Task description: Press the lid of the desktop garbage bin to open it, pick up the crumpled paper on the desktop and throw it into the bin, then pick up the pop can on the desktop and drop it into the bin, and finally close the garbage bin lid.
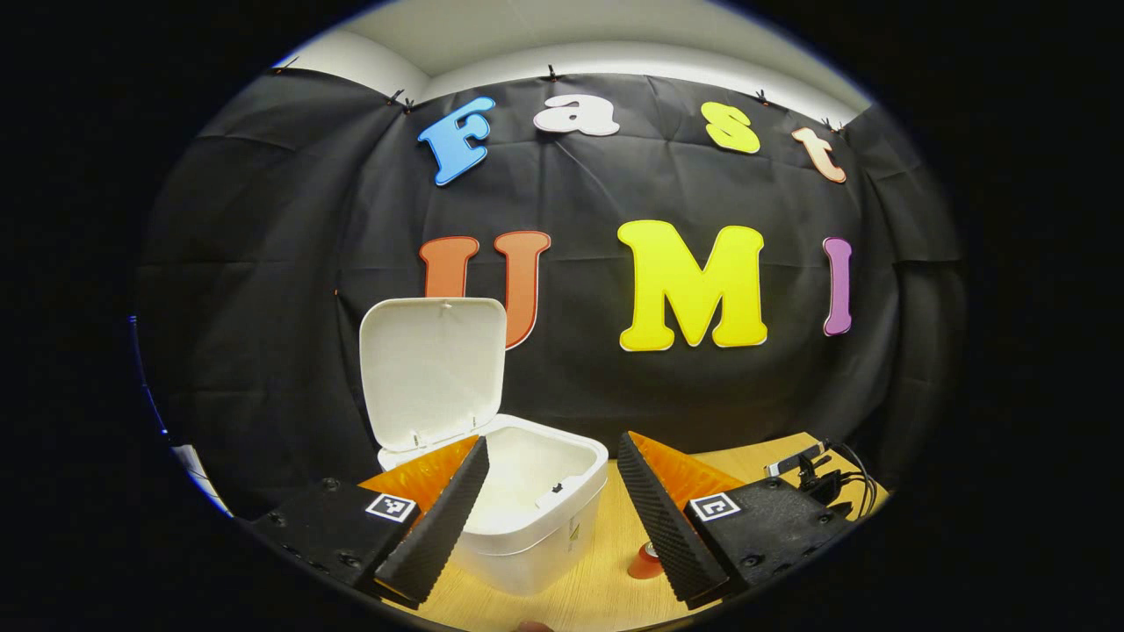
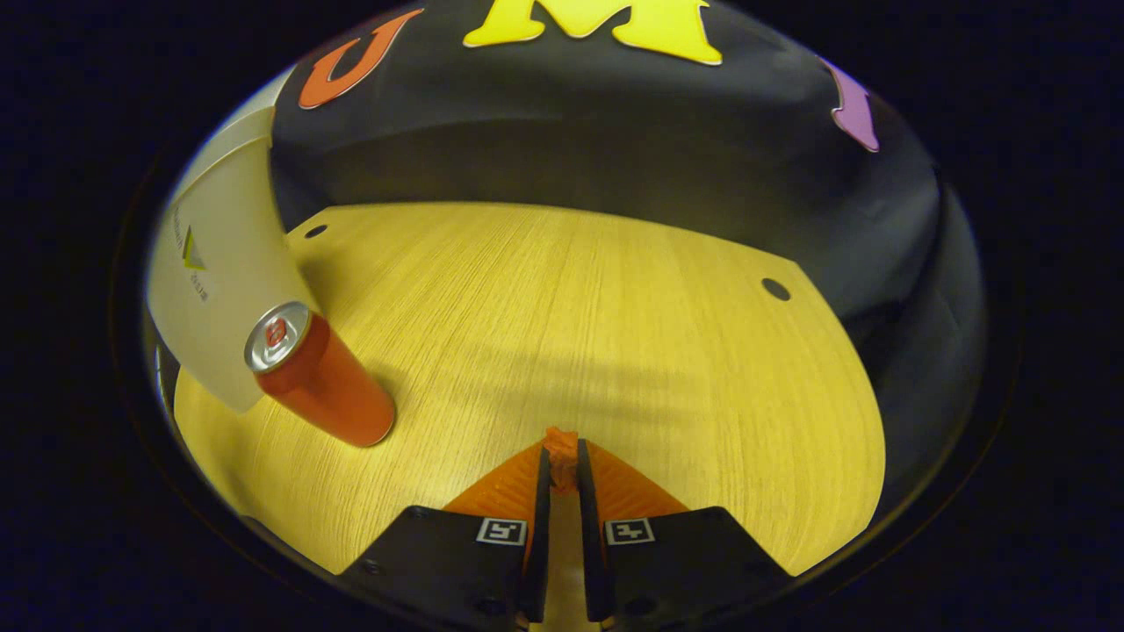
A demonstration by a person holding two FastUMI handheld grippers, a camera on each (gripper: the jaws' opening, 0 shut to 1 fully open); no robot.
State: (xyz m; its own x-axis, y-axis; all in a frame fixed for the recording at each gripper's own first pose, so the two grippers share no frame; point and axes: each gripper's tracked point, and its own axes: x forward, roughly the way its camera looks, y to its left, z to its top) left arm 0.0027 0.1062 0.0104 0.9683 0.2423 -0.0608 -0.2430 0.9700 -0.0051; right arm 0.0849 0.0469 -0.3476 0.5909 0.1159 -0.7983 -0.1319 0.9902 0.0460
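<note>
Treat the pop can (image 2: 325, 382) as the step in hand, judging by the lid (image 1: 432, 369) standing upright and the garbage bin (image 1: 527, 544) open. Find the can upright on the wooden desktop (image 2: 571, 307), at the near left of the right gripper view, just beside the bin's white wall. Note the right gripper (image 2: 562, 452) with jaws drawn almost together, a thin slit between, holding nothing, and aimed at bare wood well right of the can. Spread those jaws wide first, then swing left and square up to the can's side. Grip around the middle of the body, not near the rim, to avoid tipping so tall and narrow a thing. Close gently; expect thin metal to dent. Approach from the side away from the bin to avoid pinning the can against the wall. Hold the left gripper (image 1: 552, 441), jaws wide and empty, framing the bin's mouth, clear of the drop path. Lift straight up over the rim before releasing.
</note>
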